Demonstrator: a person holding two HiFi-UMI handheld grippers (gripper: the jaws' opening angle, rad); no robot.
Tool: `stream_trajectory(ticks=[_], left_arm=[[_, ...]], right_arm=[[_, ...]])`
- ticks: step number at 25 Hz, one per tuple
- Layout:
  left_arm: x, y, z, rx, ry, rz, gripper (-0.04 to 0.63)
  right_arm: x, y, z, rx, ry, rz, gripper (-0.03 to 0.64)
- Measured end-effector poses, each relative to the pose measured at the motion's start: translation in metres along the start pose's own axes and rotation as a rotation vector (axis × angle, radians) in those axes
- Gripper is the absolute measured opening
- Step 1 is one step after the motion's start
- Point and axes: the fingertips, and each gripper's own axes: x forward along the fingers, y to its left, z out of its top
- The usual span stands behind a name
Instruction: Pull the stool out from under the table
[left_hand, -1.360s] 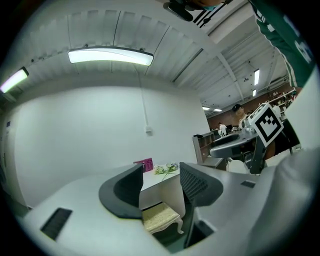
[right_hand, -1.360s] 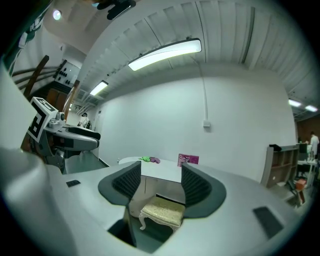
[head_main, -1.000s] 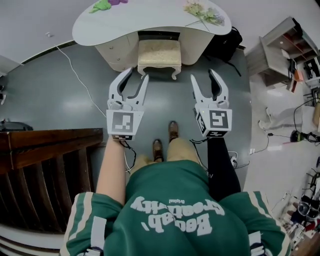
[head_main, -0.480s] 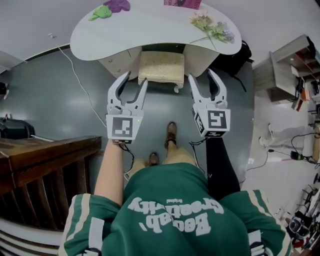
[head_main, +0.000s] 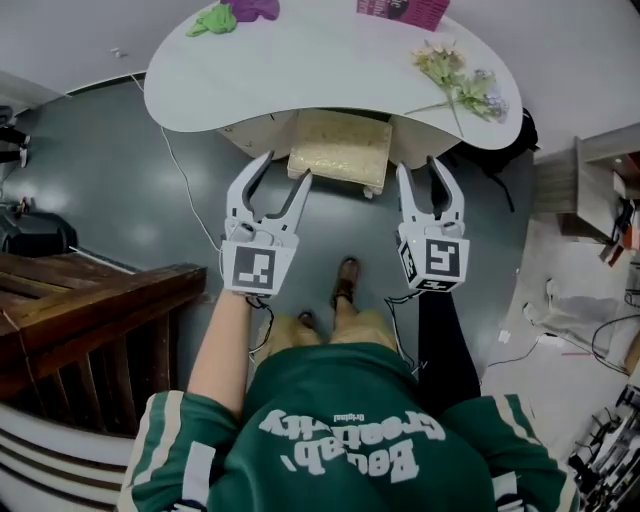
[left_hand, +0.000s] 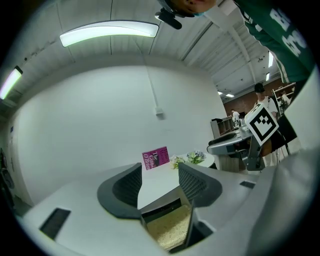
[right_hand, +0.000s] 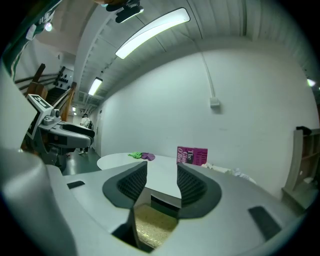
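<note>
The stool (head_main: 340, 148) was seen tucked partly under the white table (head_main: 250, 70), with its cushioned seat half covered by the tabletop. The step in hand was judged to be the reach. The seat's front corners would best be taken evenly on both sides, clear of the table edge, so that the stool could be drawn straight back without twisting. The left gripper (head_main: 284, 168) was held near the seat's left front corner, its jaws moderately apart and opening, with nothing gripped between them. The right gripper (head_main: 422, 166) was held just beside the right front corner, its jaws apart but closing, with nothing pressed between them.
</note>
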Motion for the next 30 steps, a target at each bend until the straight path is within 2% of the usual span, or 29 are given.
stream_trajectory(ticks=[5, 11, 16, 19, 21, 24, 26, 30], left_arm=[[0.018, 0.005, -0.021, 0.002, 0.027, 0.010, 0.239], [0.035, 0.021, -0.053, -0.064, 0.037, 0.023, 0.239], [0.053, 0.030, -0.091, -0.001, 0.046, -0.012, 0.239], [0.066, 0.026, -0.119, 0.114, 0.047, -0.072, 0.256], [0.077, 0.024, -0.141, 0.138, 0.023, -0.105, 0.269], [0.094, 0.023, -0.185, 0.084, 0.026, -0.132, 0.288], [0.104, 0.022, -0.211, 0.074, 0.014, -0.162, 0.290], [0.110, 0.028, -0.253, 0.005, 0.019, -0.198, 0.290]], right_arm=[[0.018, -0.001, -0.034, 0.046, 0.027, 0.020, 0.195], [0.032, 0.008, -0.066, 0.057, 0.058, 0.038, 0.206], [0.050, 0.009, -0.095, 0.043, 0.063, 0.026, 0.223], [0.060, 0.010, -0.116, 0.044, 0.056, 0.015, 0.244], [0.069, 0.010, -0.136, 0.033, 0.064, 0.005, 0.250], [0.083, 0.006, -0.172, 0.013, 0.094, -0.026, 0.250], [0.089, 0.001, -0.196, 0.011, 0.120, -0.058, 0.253], [0.099, 0.007, -0.227, 0.006, 0.152, -0.109, 0.258]])
